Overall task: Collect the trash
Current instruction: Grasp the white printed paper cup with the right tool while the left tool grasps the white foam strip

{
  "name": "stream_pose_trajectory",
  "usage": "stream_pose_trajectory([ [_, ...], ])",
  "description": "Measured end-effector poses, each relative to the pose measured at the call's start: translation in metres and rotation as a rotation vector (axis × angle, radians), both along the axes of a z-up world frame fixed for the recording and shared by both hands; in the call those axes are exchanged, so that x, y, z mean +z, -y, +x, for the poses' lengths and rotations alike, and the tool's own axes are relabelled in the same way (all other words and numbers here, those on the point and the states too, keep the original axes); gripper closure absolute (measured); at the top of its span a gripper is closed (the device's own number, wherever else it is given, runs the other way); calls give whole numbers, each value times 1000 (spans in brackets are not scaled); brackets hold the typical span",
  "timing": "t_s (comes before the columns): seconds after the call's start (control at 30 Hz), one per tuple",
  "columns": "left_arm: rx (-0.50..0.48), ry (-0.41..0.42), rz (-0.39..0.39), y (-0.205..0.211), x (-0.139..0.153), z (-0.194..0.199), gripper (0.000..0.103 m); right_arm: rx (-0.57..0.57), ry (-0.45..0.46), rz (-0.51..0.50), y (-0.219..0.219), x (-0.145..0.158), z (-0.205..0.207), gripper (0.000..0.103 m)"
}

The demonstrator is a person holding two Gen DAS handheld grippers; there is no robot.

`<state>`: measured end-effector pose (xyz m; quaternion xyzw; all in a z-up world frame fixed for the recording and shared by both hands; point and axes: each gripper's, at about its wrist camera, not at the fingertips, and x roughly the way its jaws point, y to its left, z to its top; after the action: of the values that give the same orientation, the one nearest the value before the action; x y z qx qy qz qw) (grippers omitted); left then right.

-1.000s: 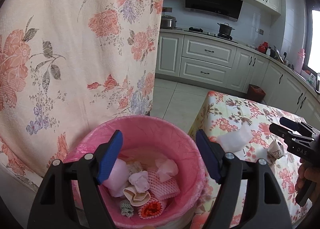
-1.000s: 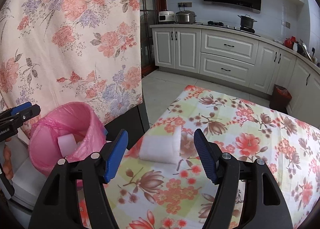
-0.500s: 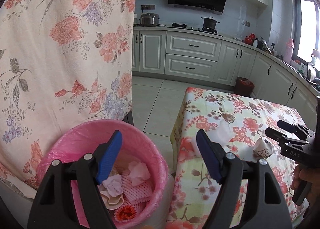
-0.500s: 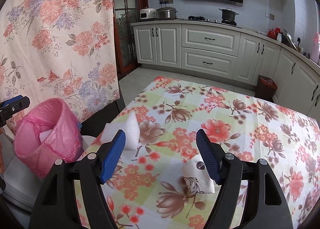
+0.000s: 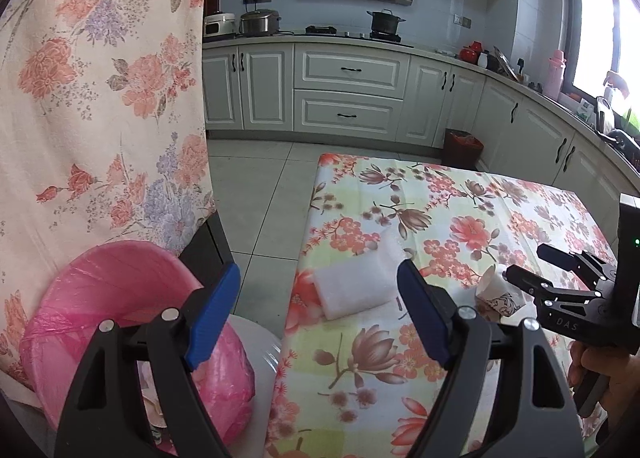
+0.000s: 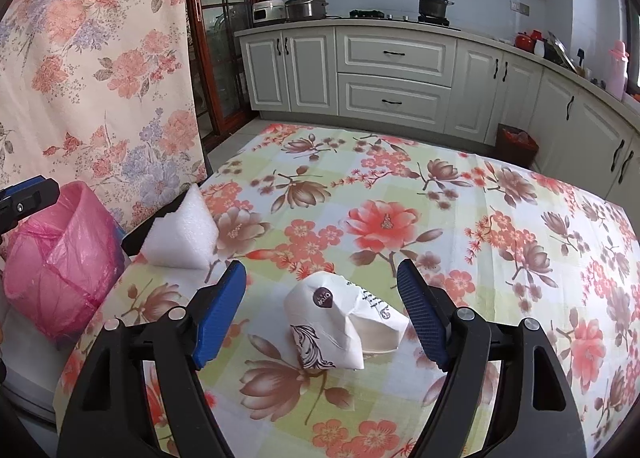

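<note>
Right gripper (image 6: pixel 320 310) fingers spread around crumpled paper cup (image 6: pixel 344 328), apparently untouched.

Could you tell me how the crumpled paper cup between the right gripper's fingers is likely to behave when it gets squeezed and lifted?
The crumpled paper cup is already creased and folded, so it will probably collapse further rather than resist. It looks thin and empty, so likely very light. Lying flattened on the tablecloth, it seems unlikely to roll, though the open right gripper could nudge it sideways.

**Layout: surface, bin, trash**

Crumpled white paper cup (image 6: pixel 344 322) lies on the floral-cloth surface (image 6: pixel 500 225), between the right tool's (image 6: pixel 322 312) fingers. White foam block (image 6: pixel 182 236) sits at the surface's left edge. Pink-bagged bin (image 6: pixel 60 258) stands left, off the surface, curtain (image 6: pixel 96 57) behind.
</note>
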<state>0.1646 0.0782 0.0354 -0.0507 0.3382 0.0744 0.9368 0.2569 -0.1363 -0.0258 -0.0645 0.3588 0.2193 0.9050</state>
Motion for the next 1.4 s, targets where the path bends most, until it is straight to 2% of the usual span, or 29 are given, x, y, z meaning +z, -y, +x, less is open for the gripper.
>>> stream_pose_trajectory([
  [0.67,-47,-108,-52,36,-48,60,14,23,-91,-46,7,-40,24,30],
  [0.8,-45,-138,-62,40,-62,71,14,34,-103,-56,7,-44,23,43],
  [0.87,-39,-154,-64,41,-67,76,14,38,-106,-48,8,-44,23,44],
  [0.93,-32,-168,-67,41,-72,82,14,41,-108,-43,10,-43,22,50],
  [1.3,38,-258,-69,34,-94,104,14,28,-110,-17,22,-38,22,51],
  [1.37,32,-272,-61,35,-96,106,17,26,-106,-17,22,-37,22,51],
  [1.4,28,-273,-50,37,-96,106,22,24,-105,-14,24,-36,22,52],
])
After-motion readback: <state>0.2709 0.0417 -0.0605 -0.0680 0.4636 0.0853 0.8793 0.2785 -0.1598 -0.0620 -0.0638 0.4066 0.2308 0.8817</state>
